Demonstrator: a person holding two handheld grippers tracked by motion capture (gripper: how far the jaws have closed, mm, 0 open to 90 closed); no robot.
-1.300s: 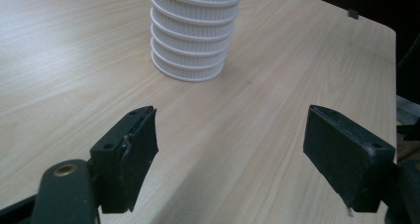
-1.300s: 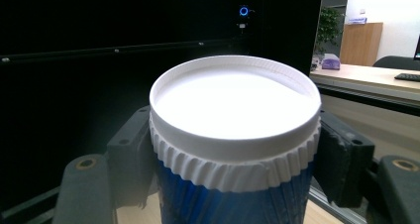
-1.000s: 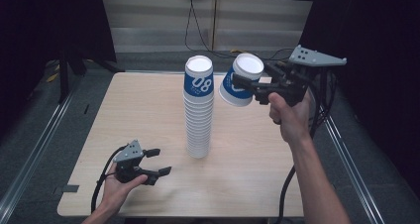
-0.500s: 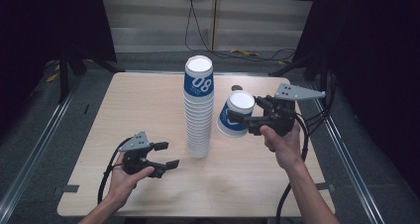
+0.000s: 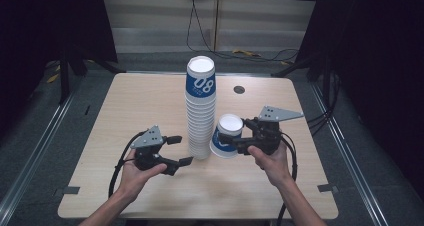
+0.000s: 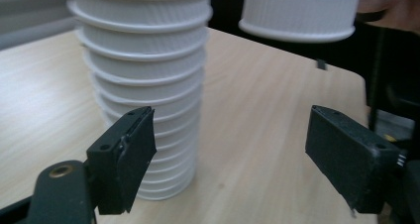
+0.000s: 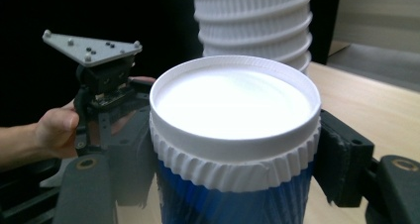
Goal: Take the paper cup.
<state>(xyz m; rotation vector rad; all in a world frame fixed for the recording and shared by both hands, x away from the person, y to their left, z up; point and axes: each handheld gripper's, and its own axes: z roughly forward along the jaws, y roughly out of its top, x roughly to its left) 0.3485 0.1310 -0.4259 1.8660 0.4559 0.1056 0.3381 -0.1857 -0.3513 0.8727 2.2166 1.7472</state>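
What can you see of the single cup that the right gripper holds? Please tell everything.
The cup is paper-like, inverted, with a white base facing up, a ribbed white band below it and a blue wall. The right gripper clamps its sides. It is right of the cup stack, close above the table; contact with the table is unclear.

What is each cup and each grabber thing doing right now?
Single cup: upside down, gripped, just above the table in the left gripper view.
Stack of cups: upside down, nested, standing upright on the table.
Right hand-held gripper: shut on the single cup, beside the stack.
Left hand-held gripper: open, holding nothing, jaws pointing at the bottom of the stack.
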